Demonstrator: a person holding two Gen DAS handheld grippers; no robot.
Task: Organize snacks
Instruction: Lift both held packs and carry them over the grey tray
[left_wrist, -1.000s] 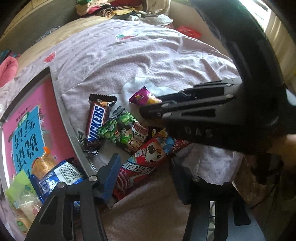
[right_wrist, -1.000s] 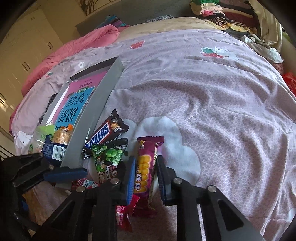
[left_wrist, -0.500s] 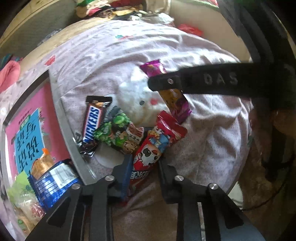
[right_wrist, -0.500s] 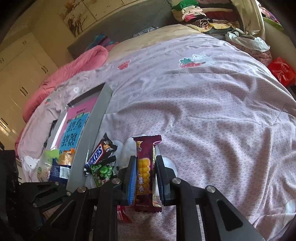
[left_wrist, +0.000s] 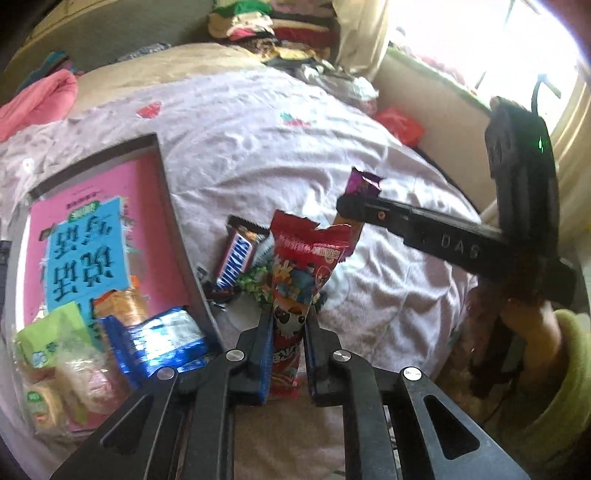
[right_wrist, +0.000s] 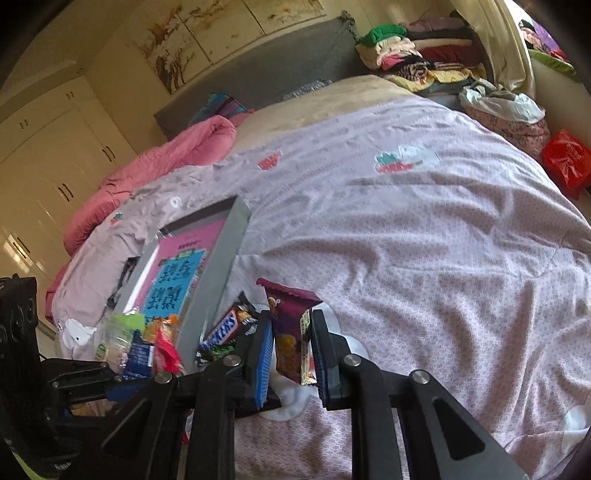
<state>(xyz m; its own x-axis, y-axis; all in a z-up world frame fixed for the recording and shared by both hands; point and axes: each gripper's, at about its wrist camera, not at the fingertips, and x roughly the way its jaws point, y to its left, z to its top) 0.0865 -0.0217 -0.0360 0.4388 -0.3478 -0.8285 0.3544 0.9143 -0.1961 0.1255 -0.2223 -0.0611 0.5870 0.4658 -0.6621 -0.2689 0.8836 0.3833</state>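
Note:
My left gripper is shut on a red cartoon snack packet and holds it upright above the bed. My right gripper is shut on a purple snack packet, lifted off the quilt; it also shows in the left wrist view, clamped by the black right tool. A Snickers bar and a green snack packet lie on the quilt beside a grey tray. The tray has a pink book inside and several snacks at its near end.
The lilac quilt covers the bed. A pink duvet lies at the far left, piled clothes at the headboard's right, and a red bag beside the bed. The hand holding the right tool is at the right.
Both grippers have risen with their packets. The red packet came off the quilt and now stands upright in my left gripper. The purple packet is lifted higher.

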